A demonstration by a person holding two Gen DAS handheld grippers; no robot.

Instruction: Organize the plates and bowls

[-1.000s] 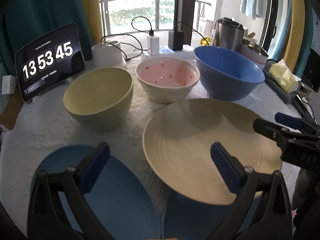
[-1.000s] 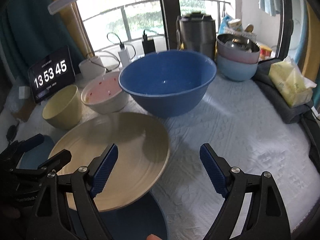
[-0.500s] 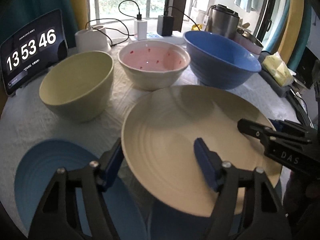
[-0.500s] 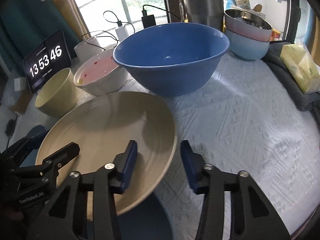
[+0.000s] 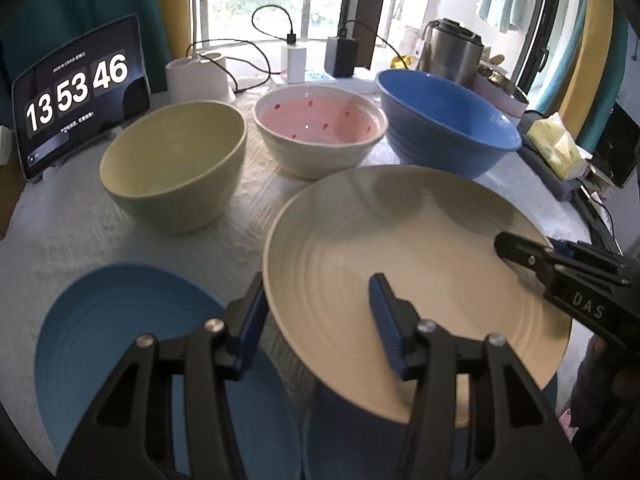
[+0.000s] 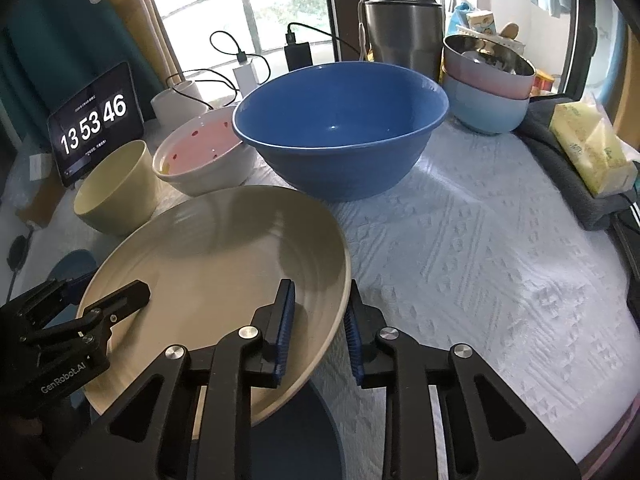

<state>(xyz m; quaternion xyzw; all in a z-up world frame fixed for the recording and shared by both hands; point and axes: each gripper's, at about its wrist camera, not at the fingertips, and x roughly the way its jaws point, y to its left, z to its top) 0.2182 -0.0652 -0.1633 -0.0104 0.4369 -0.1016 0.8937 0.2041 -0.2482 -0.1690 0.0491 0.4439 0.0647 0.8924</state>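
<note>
The left gripper [image 5: 320, 320] straddles the near left rim of the cream plate [image 5: 420, 264], its fingers [image 5: 386, 320] having just been closing, one pad outside the rim and one over the plate. The right gripper [image 5: 532, 258] reaches in at the plate's right edge. Behind stand a yellow bowl [image 5: 176, 168], a pink bowl [image 5: 320, 132] and a blue bowl [image 5: 444, 120]; a blue plate [image 5: 120, 344] lies left.

Big cream plate [image 5: 400, 248] with rings, round and clean, tilted, near edge resting on a dark blue plate [image 6: 296, 440]. Second blue plate [image 5: 120, 320] flat on the desk, just left of the cream one. Behind, three bowls in a row, all upright and empty: yellow-green bowl [image 5: 176, 168] on the left, white bowl [image 5: 320, 136] with pink inside in the middle, big blue bowl [image 6: 340, 128] on the right.
</note>
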